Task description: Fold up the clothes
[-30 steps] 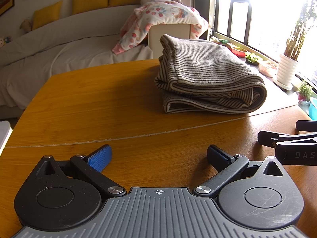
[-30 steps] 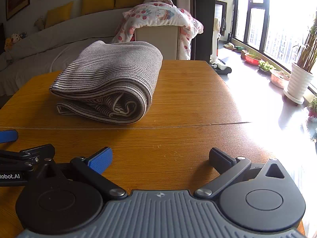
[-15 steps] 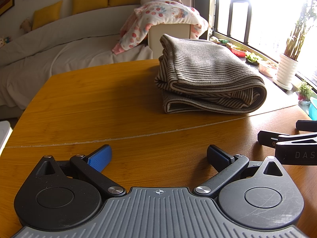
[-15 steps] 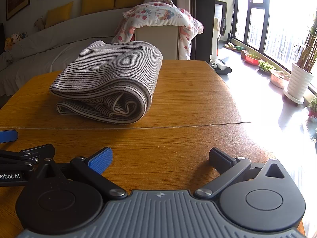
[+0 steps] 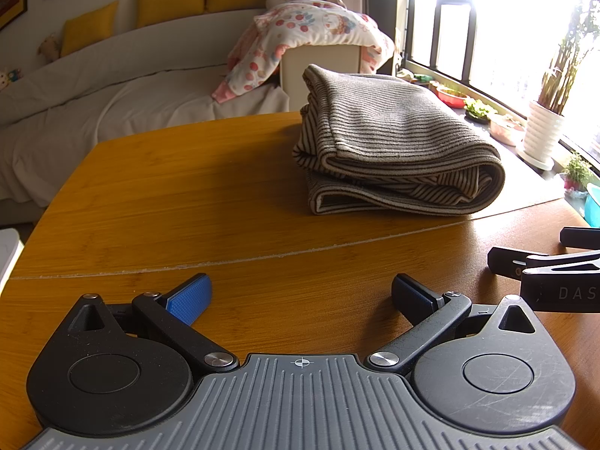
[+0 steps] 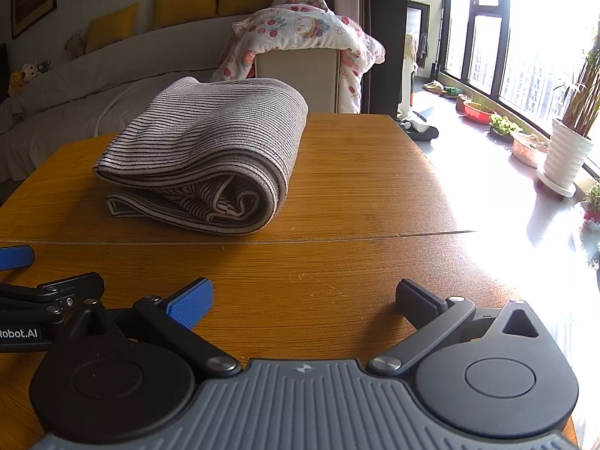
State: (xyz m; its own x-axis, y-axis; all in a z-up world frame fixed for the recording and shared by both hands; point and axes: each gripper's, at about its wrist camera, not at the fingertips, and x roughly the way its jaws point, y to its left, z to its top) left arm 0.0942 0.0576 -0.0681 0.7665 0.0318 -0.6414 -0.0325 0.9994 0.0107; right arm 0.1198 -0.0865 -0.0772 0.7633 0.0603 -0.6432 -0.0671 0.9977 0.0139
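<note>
Left wrist view: the left gripper [image 5: 300, 296] sits low over the wooden surface [image 5: 168, 202], fingers spread wide and empty. Beyond it, right of centre, lies the folded striped garment [image 5: 393, 146] (rolled edge toward the window). The right gripper [image 6: 303, 296] is likewise spread apart, holding nothing, well short of the cloth.

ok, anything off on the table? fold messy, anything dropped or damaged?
Nothing stands out. The striped garment lies folded on the wooden table, its inner layers a bit loosely rolled at the near end, not spilling out. Left gripper and right gripper are both open, empty, short of it. The line across the tabletop looks like a seam, not a crack.
</note>
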